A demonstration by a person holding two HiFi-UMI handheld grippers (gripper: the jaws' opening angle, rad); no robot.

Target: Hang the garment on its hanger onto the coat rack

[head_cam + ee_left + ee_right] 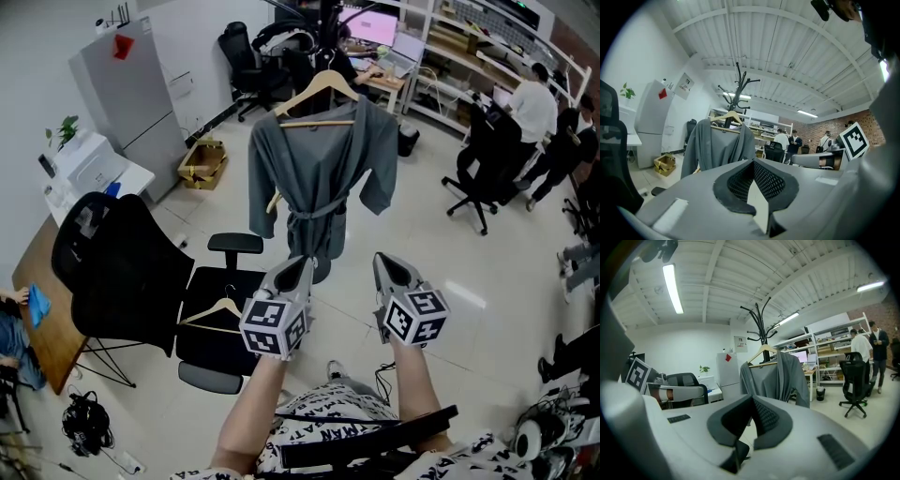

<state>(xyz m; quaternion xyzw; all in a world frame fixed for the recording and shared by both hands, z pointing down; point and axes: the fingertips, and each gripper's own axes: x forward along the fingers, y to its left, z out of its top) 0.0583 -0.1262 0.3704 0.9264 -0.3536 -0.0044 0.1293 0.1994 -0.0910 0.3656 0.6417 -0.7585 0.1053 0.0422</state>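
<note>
A grey robe (pixel 319 178) hangs on a wooden hanger (pixel 319 89) hooked on the black coat rack (pixel 328 28), a little ahead of me. My left gripper (pixel 292 274) and right gripper (pixel 389 272) are side by side below the robe's hem, apart from it, both shut and empty. The left gripper view shows the robe (pixel 719 145) on the rack (pixel 739 89) beyond the shut jaws. The right gripper view shows the robe (pixel 776 378) under the rack (pixel 761 324), with nothing between the pads.
A black office chair (pixel 122 272) stands at the left, with a spare wooden hanger (pixel 217 309) on its seat. A grey cabinet (pixel 131 84) and a cardboard box (pixel 202 161) are behind it. At the right are black chairs (pixel 483 169), desks and several people.
</note>
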